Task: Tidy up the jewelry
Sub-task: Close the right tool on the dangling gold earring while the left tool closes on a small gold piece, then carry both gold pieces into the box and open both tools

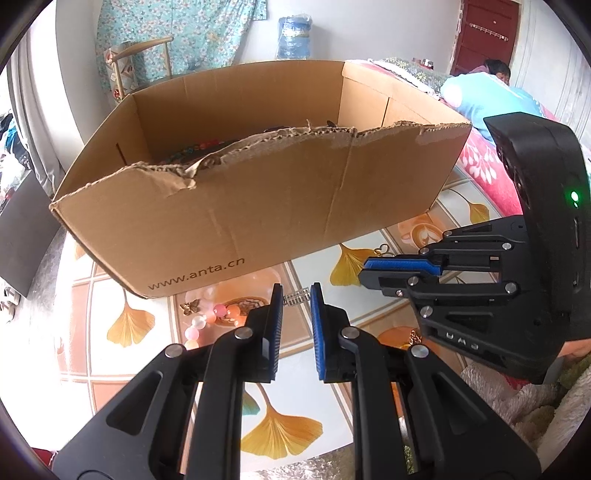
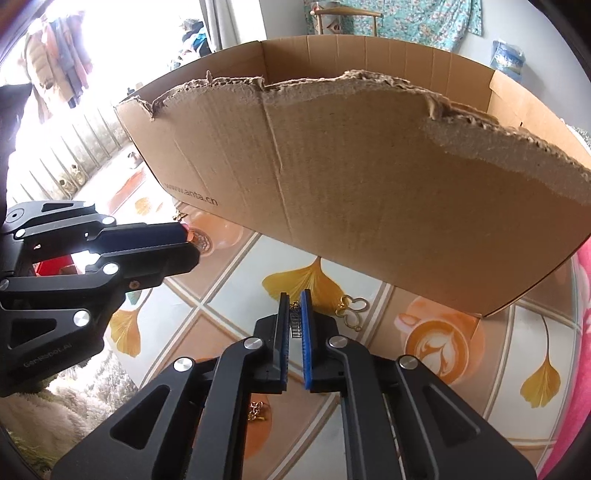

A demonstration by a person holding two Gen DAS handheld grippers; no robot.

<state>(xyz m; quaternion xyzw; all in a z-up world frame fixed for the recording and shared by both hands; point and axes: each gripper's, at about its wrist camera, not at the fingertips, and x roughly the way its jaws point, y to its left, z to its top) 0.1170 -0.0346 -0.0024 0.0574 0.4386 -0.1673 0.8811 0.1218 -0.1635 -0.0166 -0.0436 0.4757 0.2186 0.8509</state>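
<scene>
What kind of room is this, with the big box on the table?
Probably a room in someone's home, maybe a bedroom. There is a bed with a pink flowered cover and a person lying on it, a flowered curtain behind a wooden chair, and coats hanging by the window.

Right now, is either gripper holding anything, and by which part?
Left gripper: open, empty. A small silver clip shows between the nearly closed right fingers, but whether it's gripped cannot be told.

Brown cardboard box (image 1: 280,199), yellow ginkgo-leaf tablecloth (image 1: 280,428), pink and white bead bracelet (image 1: 207,321), blue-padded black claws.
</scene>
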